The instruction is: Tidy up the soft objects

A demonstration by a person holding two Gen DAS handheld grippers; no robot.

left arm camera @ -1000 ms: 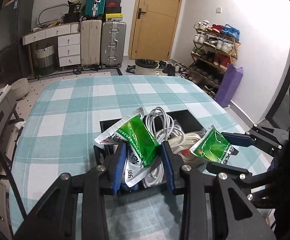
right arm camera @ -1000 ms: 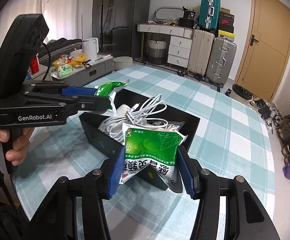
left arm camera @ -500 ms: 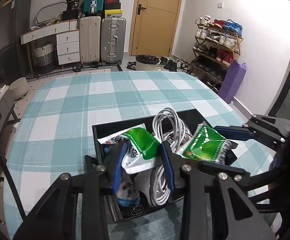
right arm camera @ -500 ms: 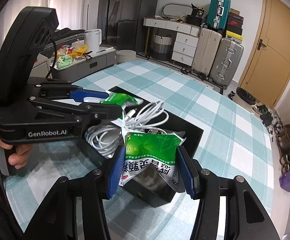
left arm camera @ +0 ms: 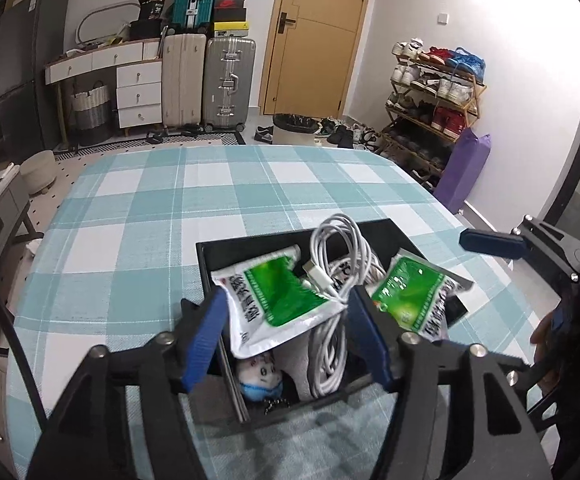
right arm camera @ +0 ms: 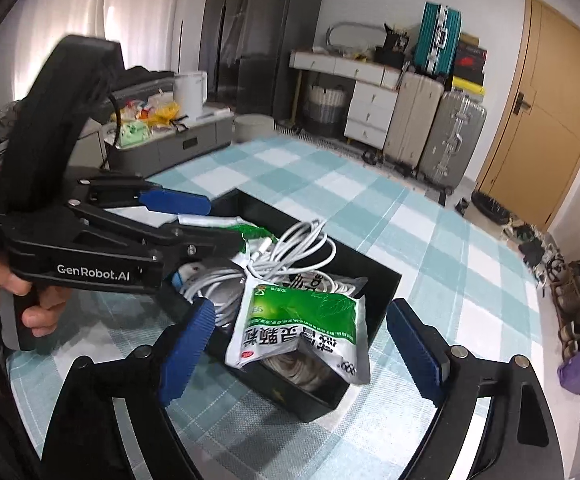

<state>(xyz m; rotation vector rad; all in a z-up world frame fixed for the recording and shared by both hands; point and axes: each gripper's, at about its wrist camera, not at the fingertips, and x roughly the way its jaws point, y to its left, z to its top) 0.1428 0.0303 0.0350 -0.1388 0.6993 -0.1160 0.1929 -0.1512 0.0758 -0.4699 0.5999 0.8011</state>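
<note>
A black box (left arm camera: 225, 248) (right arm camera: 386, 280) sits on the checked tablecloth. It holds coiled white cables (left arm camera: 338, 248) (right arm camera: 310, 248), a small plush toy (left arm camera: 259, 376) and two green-and-white packets. One packet (left arm camera: 277, 300) lies in the box between the open jaws of my left gripper (left arm camera: 285, 336), loose. The other packet (left arm camera: 414, 292) (right arm camera: 306, 328) rests on the box's right edge, between the open jaws of my right gripper (right arm camera: 302, 348), loose. The left gripper also shows in the right wrist view (right arm camera: 177, 216).
The teal checked table (left arm camera: 209, 200) extends beyond the box. Suitcases (left arm camera: 229, 80), drawers, a door and a shoe rack (left arm camera: 434, 92) stand at the room's far side. A grey cabinet with clutter (right arm camera: 161, 128) is left of the table.
Both grippers have opened and let go of their green packets, which now lie in the box. Both grippers have lowered and drawn closer over the box.
</note>
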